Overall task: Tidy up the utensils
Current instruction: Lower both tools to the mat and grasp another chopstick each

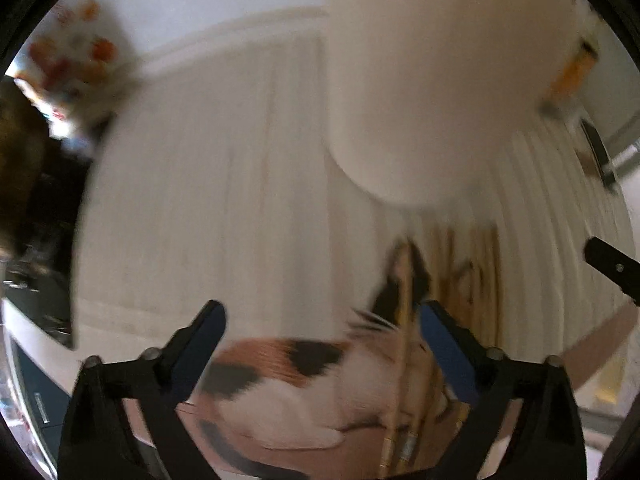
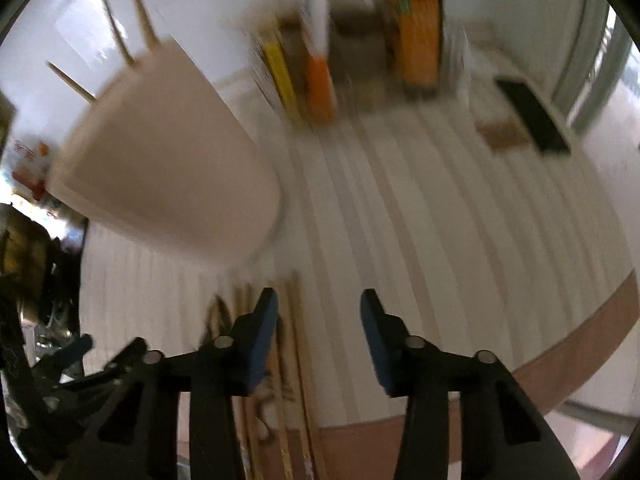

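In the left wrist view, which was heavily motion-blurred, the left gripper [image 1: 322, 332] had its blue-padded fingers spread wide apart, with nothing clamped between them. A bundle of wooden chopsticks [image 1: 406, 320] lay on the white slatted table [image 1: 224, 200], passing just inside the right-hand finger; contact with that pad could not be determined. Beneath the chopsticks lay a mat printed with a calico cat [image 1: 288, 372]. A large cream utensil holder [image 1: 432, 88] stood on the table beyond the chopsticks, near their far ends. The tip of the right gripper [image 1: 608, 260] entered at the right edge. In the right wrist view, the right gripper [image 2: 318, 320] likewise had its fingers spread, holding nothing. The chopsticks [image 2: 294, 340] lay on the table [image 2: 460, 220] beside and partly under the left-hand finger. The utensil holder [image 2: 168, 152] appeared upper left, with three chopsticks [image 2: 120, 40] standing in it and projecting above its rim. Blurred boxes [image 2: 360, 40] stood at the far edge of the table, and a dark flat object [image 2: 532, 116] lay to their right.
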